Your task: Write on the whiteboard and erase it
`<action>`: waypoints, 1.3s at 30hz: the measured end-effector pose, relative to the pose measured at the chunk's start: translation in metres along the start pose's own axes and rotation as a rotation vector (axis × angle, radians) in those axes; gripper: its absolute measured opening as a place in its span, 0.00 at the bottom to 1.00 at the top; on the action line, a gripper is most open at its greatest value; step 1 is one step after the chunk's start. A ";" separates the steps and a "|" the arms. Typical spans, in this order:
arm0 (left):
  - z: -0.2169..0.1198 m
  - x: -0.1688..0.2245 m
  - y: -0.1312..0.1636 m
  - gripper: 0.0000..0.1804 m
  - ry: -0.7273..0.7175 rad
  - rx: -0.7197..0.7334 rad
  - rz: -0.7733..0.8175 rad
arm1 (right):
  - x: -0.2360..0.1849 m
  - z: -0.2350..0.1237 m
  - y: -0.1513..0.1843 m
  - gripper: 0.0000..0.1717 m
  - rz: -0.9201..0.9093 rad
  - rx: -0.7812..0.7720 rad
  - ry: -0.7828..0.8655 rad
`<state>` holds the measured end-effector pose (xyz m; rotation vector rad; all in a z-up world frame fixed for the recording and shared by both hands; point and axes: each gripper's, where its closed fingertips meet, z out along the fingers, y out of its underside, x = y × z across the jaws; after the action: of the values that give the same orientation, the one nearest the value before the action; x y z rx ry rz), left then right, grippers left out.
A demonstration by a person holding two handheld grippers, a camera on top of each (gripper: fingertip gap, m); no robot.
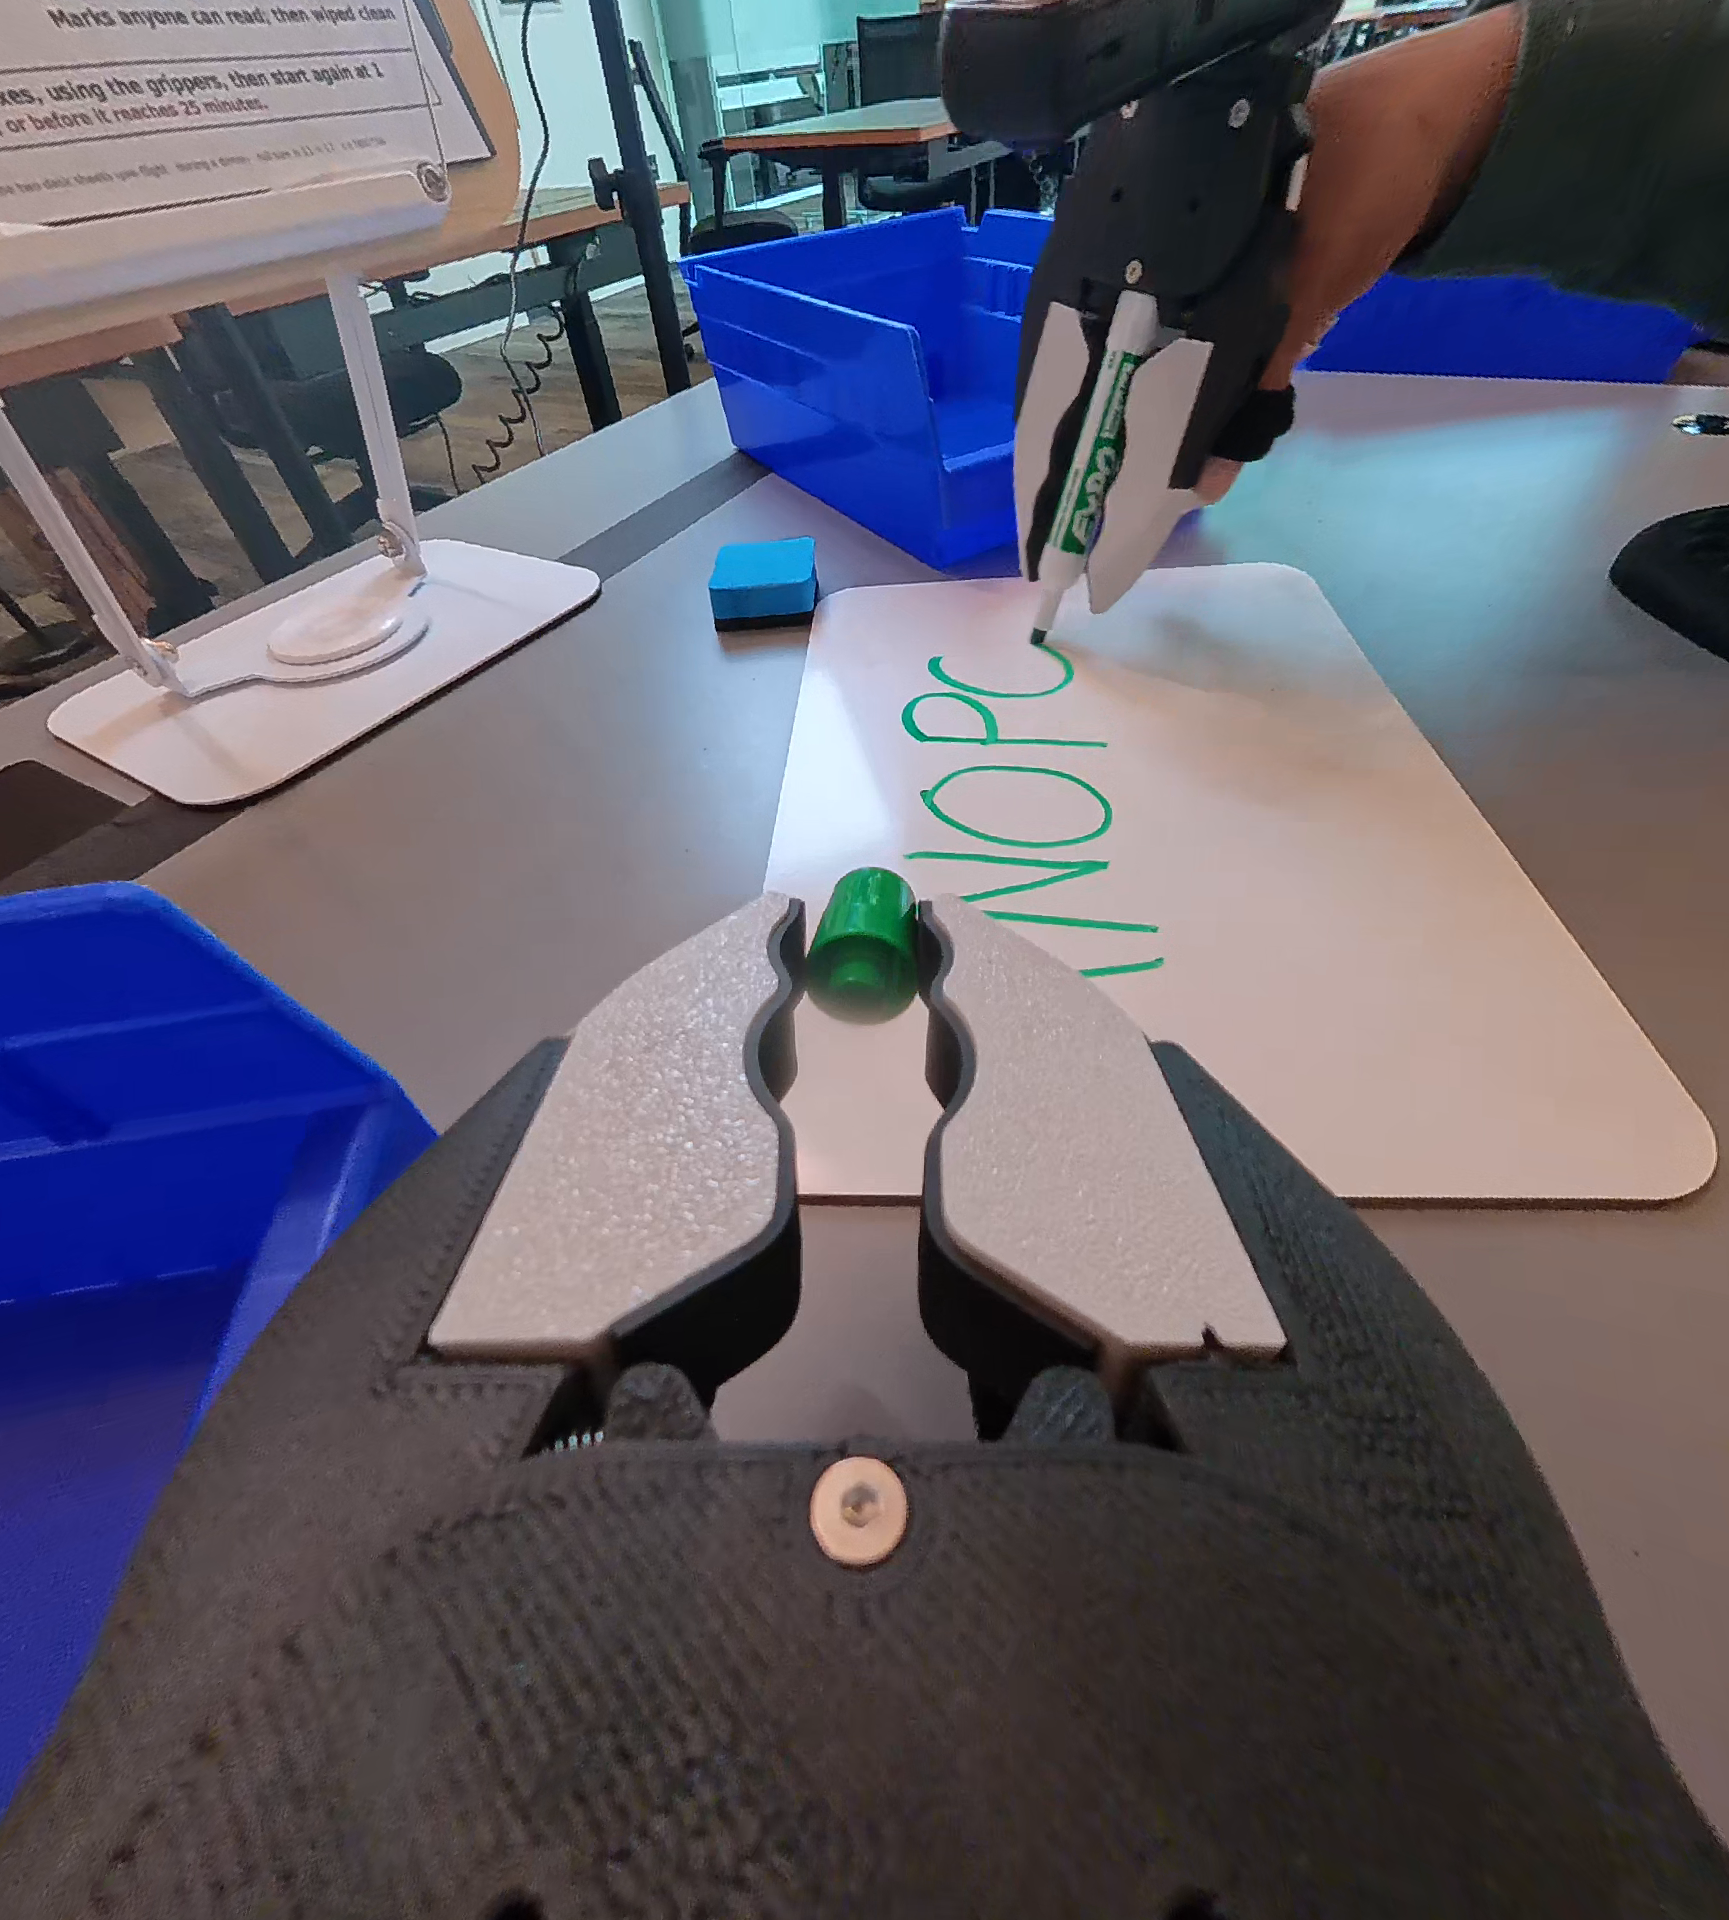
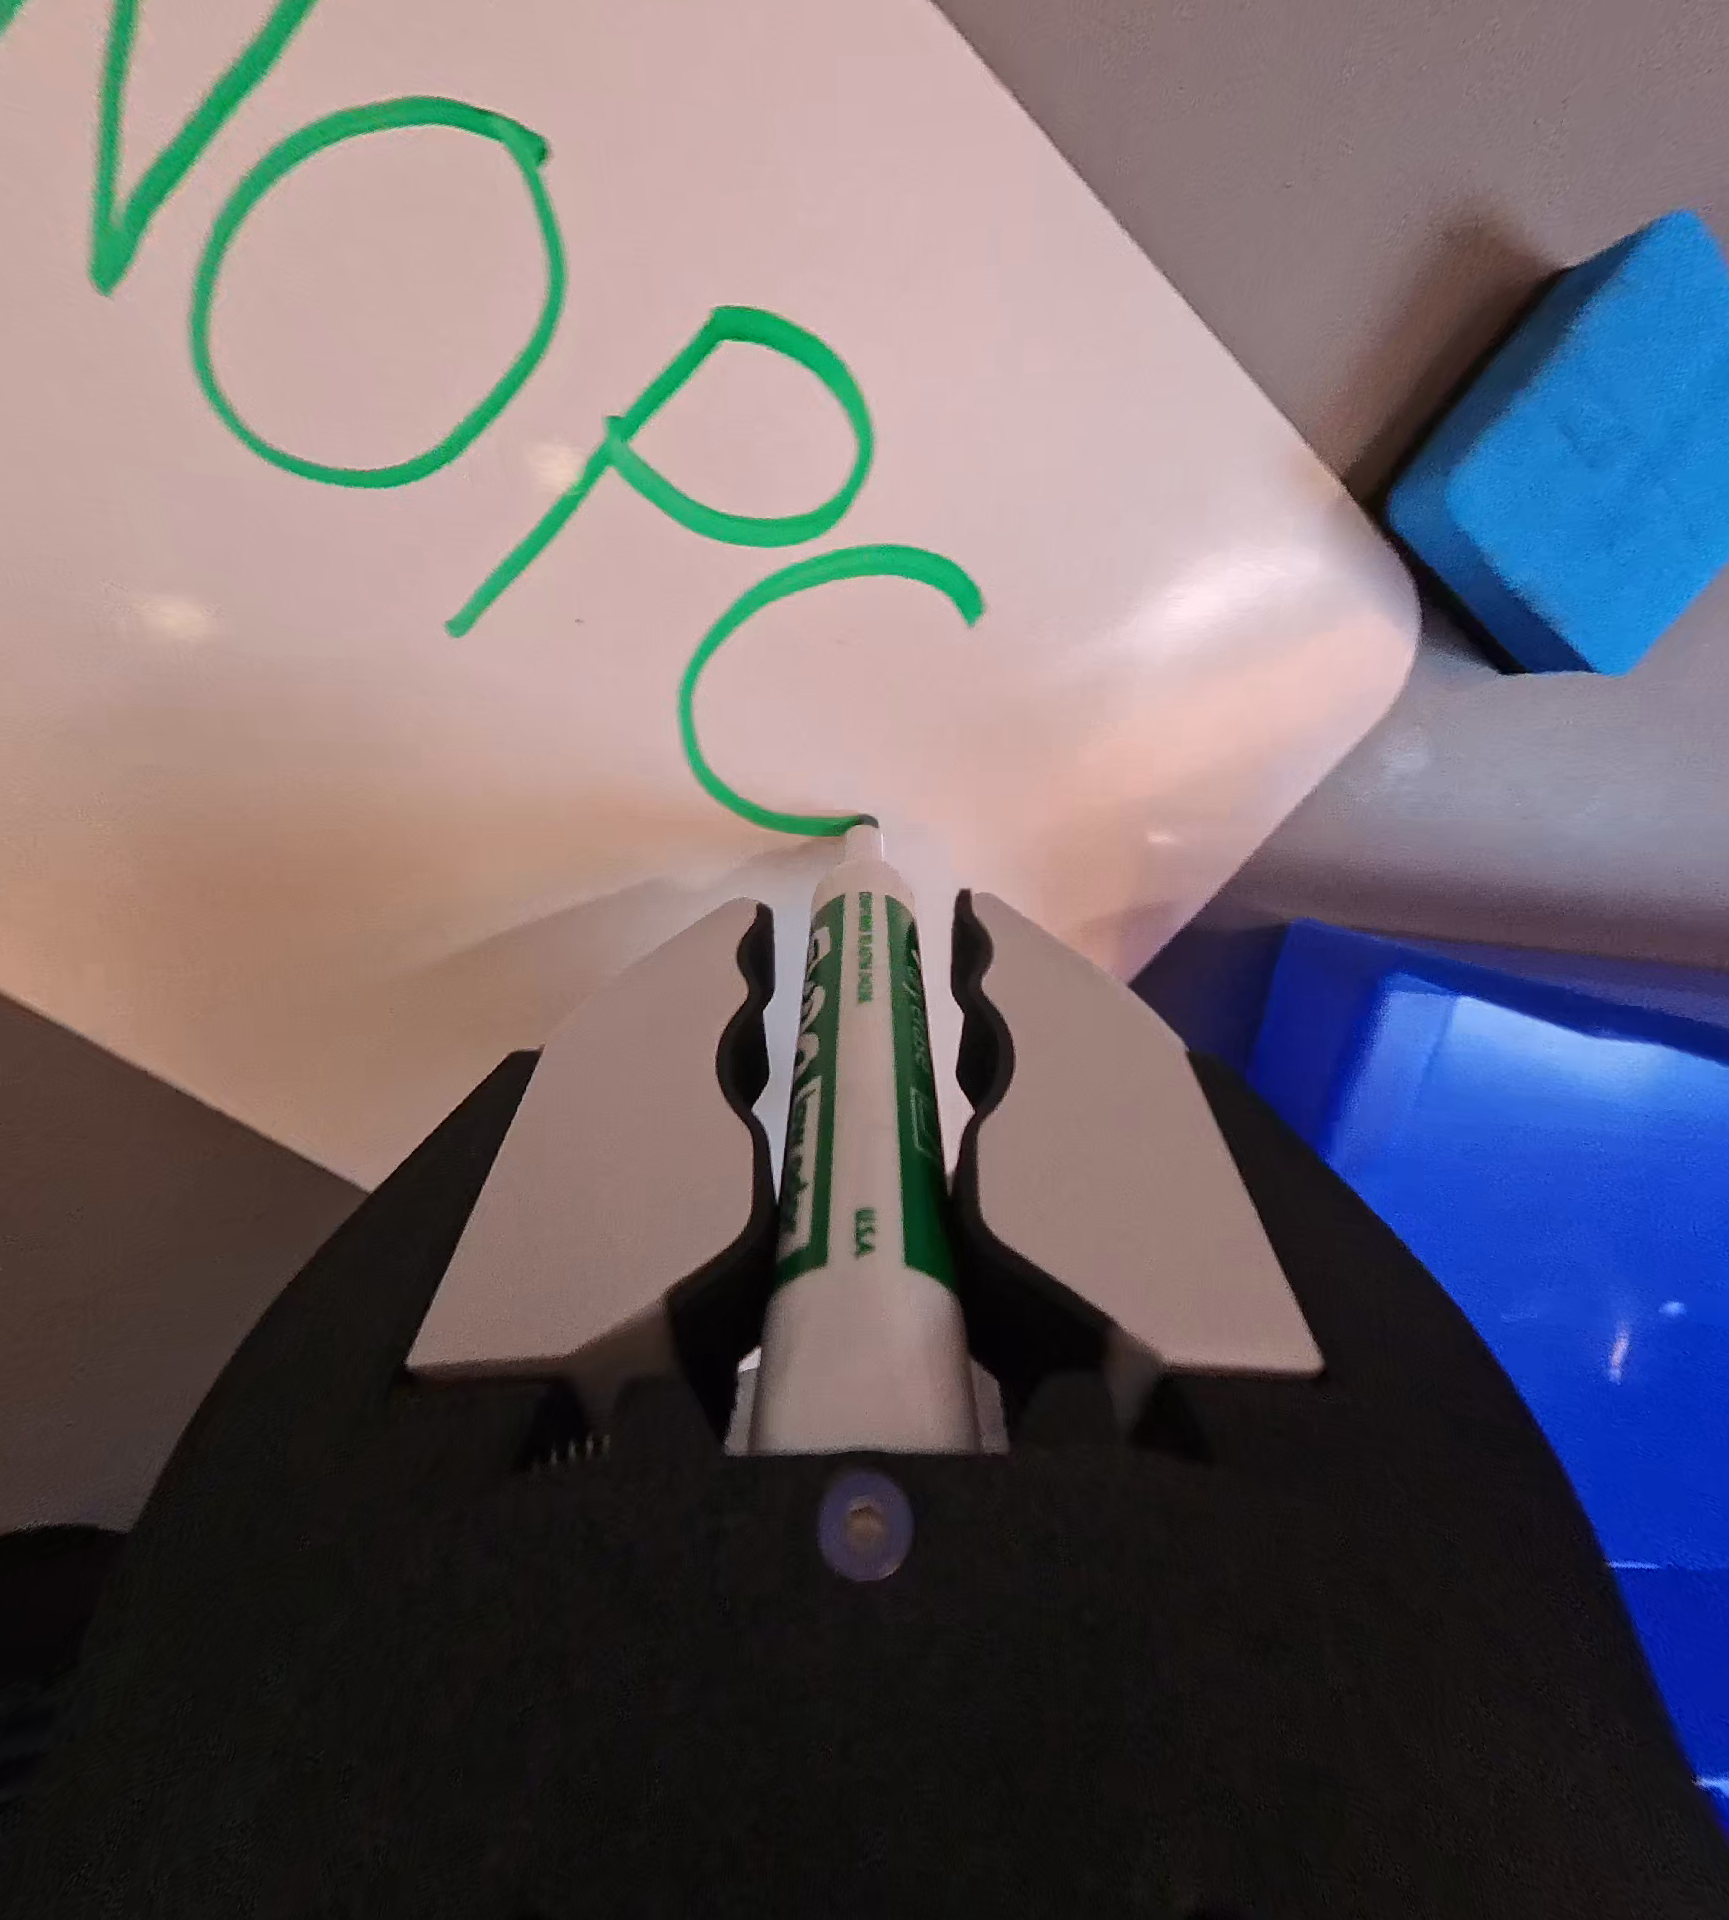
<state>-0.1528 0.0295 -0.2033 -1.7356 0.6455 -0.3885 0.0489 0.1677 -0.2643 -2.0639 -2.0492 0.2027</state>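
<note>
Writing in progress on the flat white rounded-corner whiteboard (image 1: 1255, 935) lying on the grey worktop (image 1: 527, 831) at centre frame: green hand-drawn letters (image 1: 1026, 810) run up the board, the newest curve unfinished. Clamped in the right tongs (image 2: 855, 914), upper right of the left wrist view, the white-barrelled green dry-erase marker (image 2: 855, 1091) stands tip-down, nib touching the board at the end of that curve; fingers (image 2: 631, 1122) pressed on the barrel farther back, tips standing clear of it. Gripped in the left tongs (image 1: 860, 935), low centre, the short green plastic marker cap (image 1: 862, 945) hovers at the board's near edge. Untouched so far, the blue foam block eraser (image 1: 764, 582) with dark base sits on the worktop just beside the board's far corner, near a blue plastic bin (image 1: 839, 353). Judged roughly midway: lettering nearly through, while recapping, picking up the eraser and wiping the board clean all remain.
</note>
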 end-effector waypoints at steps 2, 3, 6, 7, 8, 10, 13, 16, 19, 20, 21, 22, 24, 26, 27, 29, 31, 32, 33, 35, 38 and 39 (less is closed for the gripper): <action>0.000 0.000 0.000 0.11 0.000 0.001 -0.001 | 0.013 0.002 -0.005 0.20 0.013 0.006 0.020; 0.000 -0.001 0.000 0.11 0.000 0.001 -0.003 | 0.018 0.004 -0.009 0.20 0.020 0.013 0.023; 0.000 -0.001 0.000 0.11 0.003 0.002 -0.008 | 0.024 0.010 -0.027 0.20 0.030 0.046 0.013; 0.000 -0.001 0.000 0.11 0.004 0.002 -0.009 | 0.022 0.011 -0.033 0.20 0.028 0.058 -0.001; -0.001 -0.001 0.000 0.11 0.004 0.002 -0.008 | 0.020 0.012 -0.038 0.20 0.022 0.065 -0.012; -0.001 -0.001 0.000 0.11 0.006 0.003 -0.008 | 0.016 0.011 -0.040 0.20 0.006 0.071 -0.015; -0.001 -0.001 0.000 0.11 0.007 0.005 -0.011 | 0.011 0.003 -0.031 0.20 0.016 0.083 -0.030; -0.001 -0.001 0.001 0.11 0.010 0.001 -0.014 | 0.005 -0.001 -0.020 0.20 0.023 0.092 -0.044; 0.000 0.000 0.001 0.11 0.010 -0.003 -0.006 | 0.001 0.004 -0.010 0.21 0.029 0.075 -0.048; 0.000 0.000 0.002 0.11 0.009 -0.006 -0.005 | 0.000 0.004 -0.008 0.20 0.028 0.077 -0.046; 0.000 0.000 0.002 0.11 0.008 -0.007 -0.006 | -0.002 0.002 -0.004 0.20 0.033 0.066 -0.053; 0.000 0.000 0.002 0.11 0.007 -0.008 -0.006 | -0.004 0.001 0.001 0.20 0.032 0.054 -0.059; 0.001 -0.001 0.003 0.11 0.006 -0.009 -0.008 | -0.011 -0.002 0.011 0.20 0.024 0.031 -0.072; 0.001 -0.001 0.003 0.11 0.008 -0.010 -0.011 | -0.010 -0.004 0.014 0.20 0.018 0.027 -0.051; 0.001 -0.001 0.003 0.11 0.010 -0.011 -0.011 | -0.007 -0.005 0.012 0.20 0.022 0.042 -0.040; 0.002 0.000 0.004 0.11 0.011 -0.015 -0.008 | 0.004 -0.006 0.001 0.20 0.042 0.088 -0.010; 0.002 0.001 0.004 0.11 0.010 -0.017 -0.001 | 0.019 -0.005 -0.007 0.20 0.050 0.104 0.036; 0.001 0.001 0.004 0.11 0.011 -0.017 0.001 | 0.025 -0.004 -0.010 0.20 0.054 0.106 0.052; 0.001 0.001 0.004 0.11 0.011 -0.019 0.000 | 0.030 -0.003 -0.014 0.20 0.058 0.112 0.059; 0.002 0.000 0.005 0.11 0.012 -0.021 -0.003 | 0.036 0.000 -0.019 0.20 0.062 0.118 0.067; 0.002 0.000 0.007 0.11 0.018 -0.027 -0.011 | 0.037 0.008 -0.015 0.20 0.055 0.072 0.072; 0.002 0.000 0.007 0.11 0.019 -0.028 -0.010 | 0.035 0.008 -0.014 0.20 0.053 0.075 0.066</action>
<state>-0.1528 0.0297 -0.2104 -1.7638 0.6594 -0.4054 0.0344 0.2029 -0.2660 -2.0532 -1.9209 0.2149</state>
